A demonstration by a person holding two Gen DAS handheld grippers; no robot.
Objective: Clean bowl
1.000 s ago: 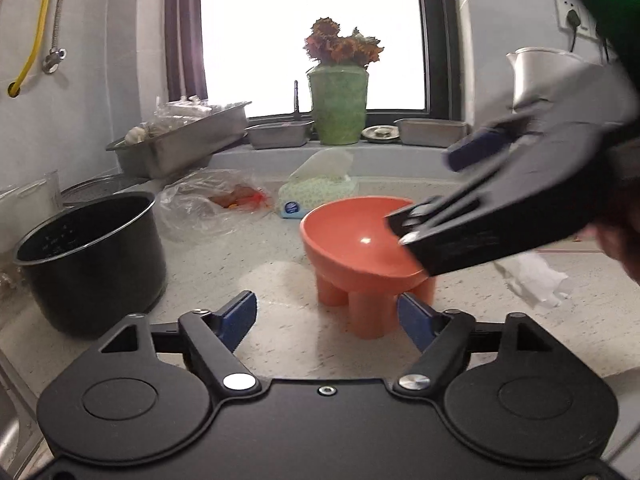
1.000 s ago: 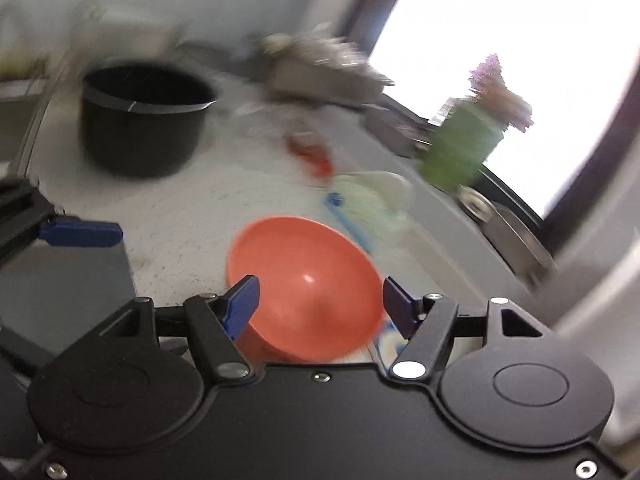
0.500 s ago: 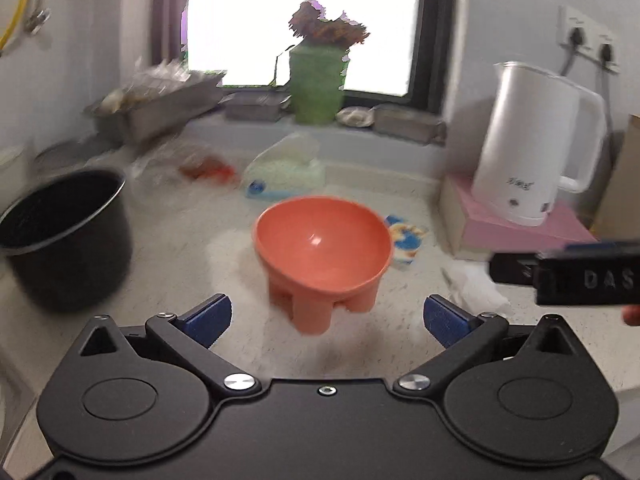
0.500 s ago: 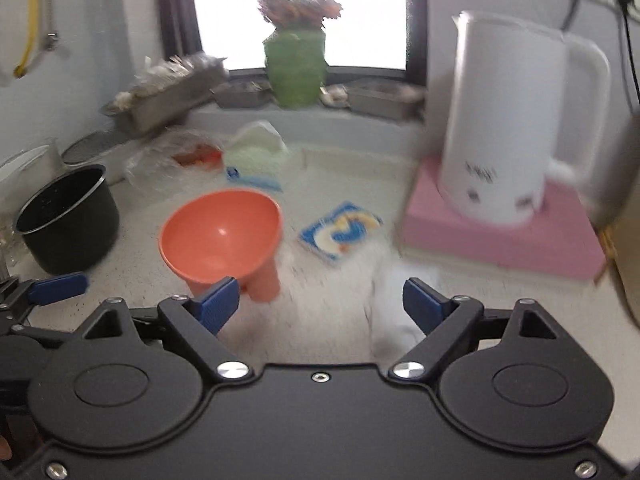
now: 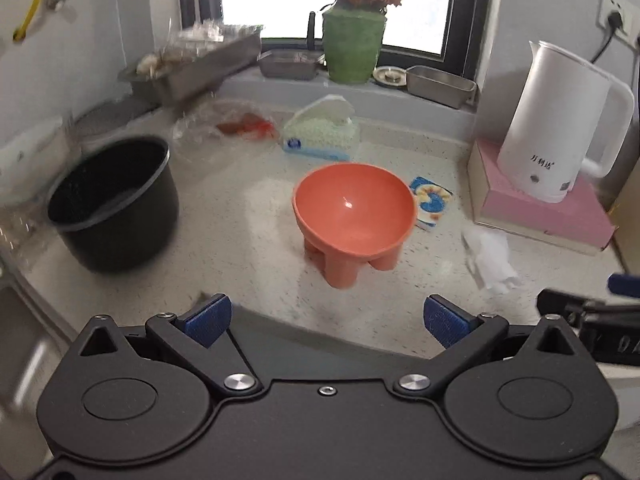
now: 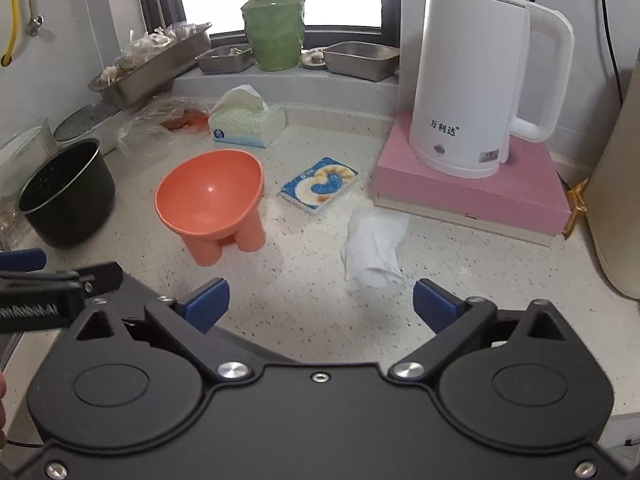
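Observation:
An orange footed bowl (image 5: 354, 208) stands upright and looks empty on the speckled counter; it also shows in the right wrist view (image 6: 210, 200). A crumpled white tissue (image 6: 374, 250) lies to its right, also seen in the left wrist view (image 5: 490, 258). A blue and yellow sponge (image 6: 320, 185) lies behind them. My left gripper (image 5: 326, 318) is open and empty, short of the bowl. My right gripper (image 6: 320, 304) is open and empty, just in front of the tissue. Each gripper shows at the edge of the other's view.
A black pot (image 5: 112, 204) stands left of the bowl. A white kettle (image 6: 476, 92) sits on a pink box (image 6: 472, 196) at the right. A tissue box (image 6: 246, 122), a plastic bag and steel trays (image 6: 154, 62) line the back, with a green vase (image 6: 274, 38) on the sill.
Both grippers have pulled back from the bowl and opened wider. The right gripper has left the bowl's rim and swung right to face the tissue. The bowl stays on the counter.

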